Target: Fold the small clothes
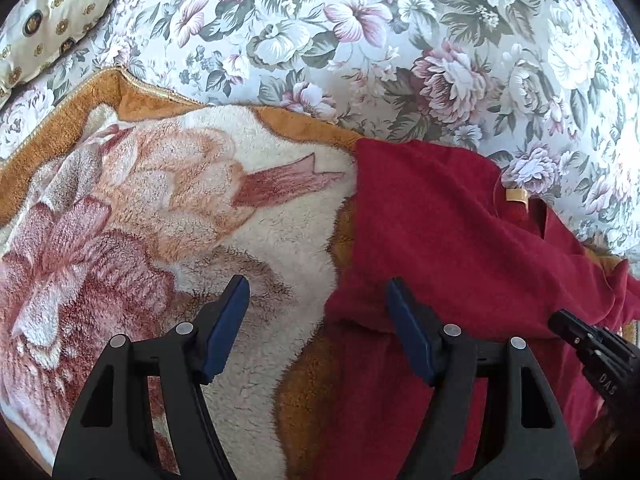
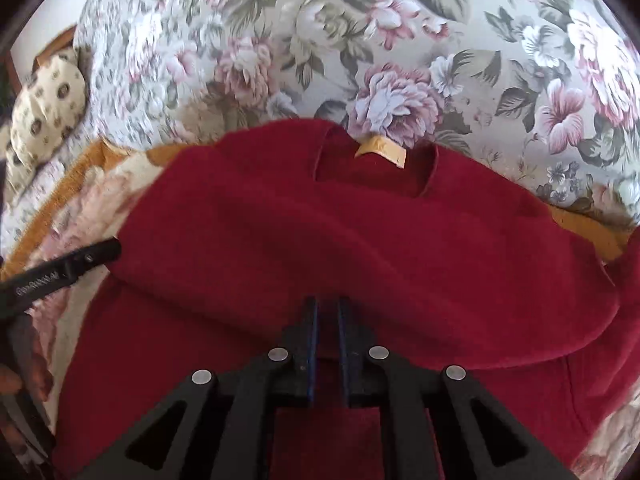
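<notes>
A dark red garment (image 2: pixel 360 248) lies on a plush blanket (image 1: pixel 168 208) with an orange border and a large flower pattern, which is spread over a bed covered in floral fabric (image 1: pixel 400 40). The garment's neckline faces away from the grippers, and a small tan label (image 2: pixel 380 152) shows inside the collar, just where the neck opening meets the floral fabric. In the right wrist view the right gripper (image 2: pixel 327 312) has its jaws drawn close together, and a fold of the red cloth is pinched between the blue pads; the fabric rises in a ridge just beyond the tips and drapes down to either side. This view is slightly blurred. In the left wrist view the left gripper (image 1: pixel 318 292) holds its jaws wide apart with nothing between them: the left pad hangs over the blanket, and the right pad stands at the near left edge of the garment, though whether it touches the cloth cannot be told. A cream pillow (image 1: pixel 52 20) with round dark medallions lies at the far left of the bed.
</notes>
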